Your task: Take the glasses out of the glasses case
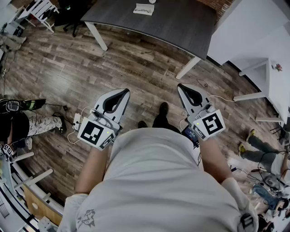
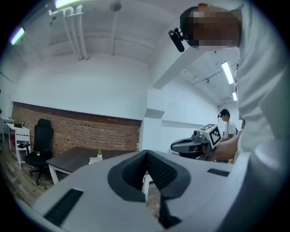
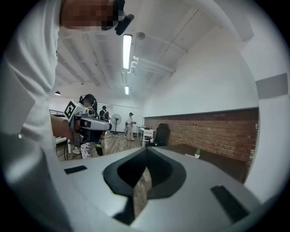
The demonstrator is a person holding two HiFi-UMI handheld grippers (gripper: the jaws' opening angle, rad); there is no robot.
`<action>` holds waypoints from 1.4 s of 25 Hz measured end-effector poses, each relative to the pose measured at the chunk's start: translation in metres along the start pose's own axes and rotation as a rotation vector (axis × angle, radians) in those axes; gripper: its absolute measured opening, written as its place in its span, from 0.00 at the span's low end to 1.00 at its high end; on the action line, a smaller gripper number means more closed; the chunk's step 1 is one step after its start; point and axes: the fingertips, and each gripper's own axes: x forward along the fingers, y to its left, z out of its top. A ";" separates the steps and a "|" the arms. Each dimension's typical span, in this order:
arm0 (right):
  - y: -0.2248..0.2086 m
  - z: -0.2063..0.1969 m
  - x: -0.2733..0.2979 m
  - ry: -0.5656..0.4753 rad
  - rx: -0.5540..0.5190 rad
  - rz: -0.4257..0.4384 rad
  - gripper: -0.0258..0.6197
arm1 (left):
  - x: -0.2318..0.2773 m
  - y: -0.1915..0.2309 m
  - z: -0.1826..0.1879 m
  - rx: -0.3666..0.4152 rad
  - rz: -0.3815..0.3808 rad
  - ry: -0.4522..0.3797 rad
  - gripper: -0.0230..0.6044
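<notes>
Holding left gripper [image 1: 124,92] and right gripper [image 1: 181,87] pressed together, empty, person is standing off the worktop [image 1: 172,22]; approach next.

Loads of open air straight ahead of the left tool [image 1: 125,91] and the right tool [image 1: 180,86]: only bare wood floor [image 1: 136,63] lies below them out to the dark counter [image 1: 181,27]. The counter's white legs [image 1: 189,68] stay under the top, so the pass over it is free apart from a small white item [image 1: 144,9] near its far edge. Out past the right tool stands a white table [image 1: 267,77]. Out past the left tool are a person's legs [image 1: 41,124] and floor cables [image 1: 59,107]. The gap between the two tools is open.
</notes>
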 end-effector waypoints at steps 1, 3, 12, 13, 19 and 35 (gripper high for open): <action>0.001 0.001 0.002 0.000 -0.001 -0.002 0.05 | -0.001 0.002 0.001 0.001 -0.003 -0.001 0.05; 0.002 0.002 0.006 -0.001 -0.004 -0.002 0.05 | -0.002 0.006 0.003 0.003 -0.006 -0.003 0.05; -0.004 0.001 0.020 0.002 -0.009 0.018 0.05 | 0.002 0.017 0.001 -0.007 0.010 -0.004 0.05; -0.005 0.000 0.021 0.003 -0.010 0.021 0.05 | 0.003 0.018 0.001 -0.009 0.012 -0.004 0.05; -0.016 -0.002 0.031 0.010 -0.008 0.039 0.05 | 0.012 0.028 -0.001 -0.022 0.034 -0.002 0.05; -0.090 -0.024 0.062 0.031 -0.009 0.081 0.06 | 0.083 0.050 -0.014 -0.063 0.103 0.037 0.05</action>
